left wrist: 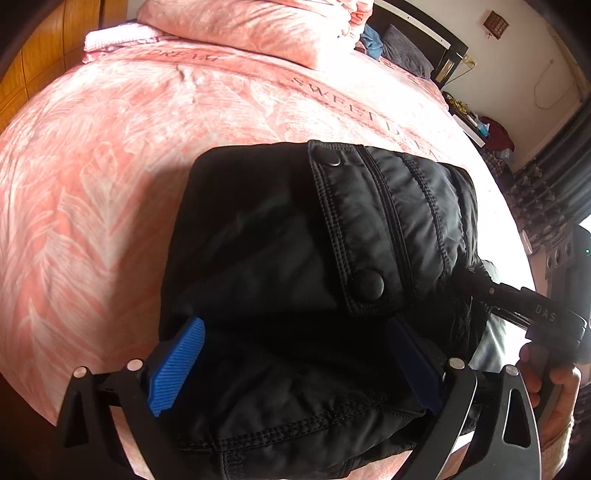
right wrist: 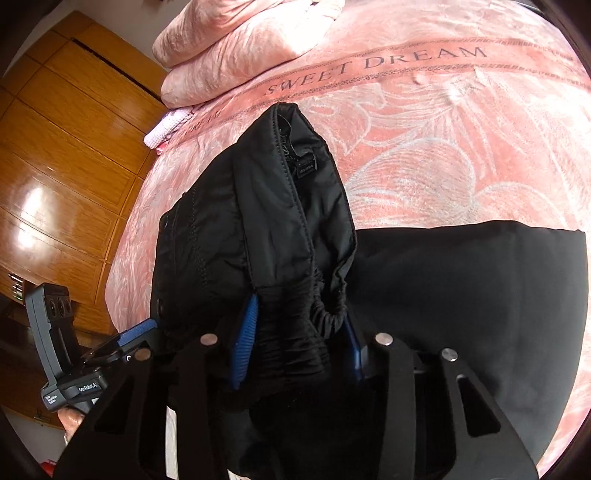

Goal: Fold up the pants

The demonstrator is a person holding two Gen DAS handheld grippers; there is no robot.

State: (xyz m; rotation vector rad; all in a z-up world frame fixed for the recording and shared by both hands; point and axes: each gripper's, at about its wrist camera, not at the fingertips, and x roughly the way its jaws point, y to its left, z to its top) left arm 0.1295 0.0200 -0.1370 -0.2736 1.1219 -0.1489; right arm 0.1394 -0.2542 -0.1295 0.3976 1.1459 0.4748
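Between the right hand-held gripper (right wrist: 295,343) fingers, the black pants (right wrist: 280,221) waistband is pinched tight. Left hand-held gripper (left wrist: 295,365) spread wide, fabric bunched between its pads, above the pink bed (left wrist: 110,184).

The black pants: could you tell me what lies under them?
The pink bedspread shows all around the black pants, so they rest on it; the part directly beneath is covered.

pants (left wrist: 280,236): 1, black, bundled on the bed
snap buttons (left wrist: 331,159): 2, on the flap, left wrist view
grippers: 2, left gripper (left wrist: 295,365), right gripper (right wrist: 299,343)
blue pads (left wrist: 173,369): 2 per gripper
bedspread (left wrist: 110,184): 1, pink, leaf print
folded pink duvet (left wrist: 251,26): 1, at far end
white knitted cloth (left wrist: 114,37): 1
wooden wardrobe (right wrist: 55,166): 1
sewn label (right wrist: 306,170): 1, inside waistband
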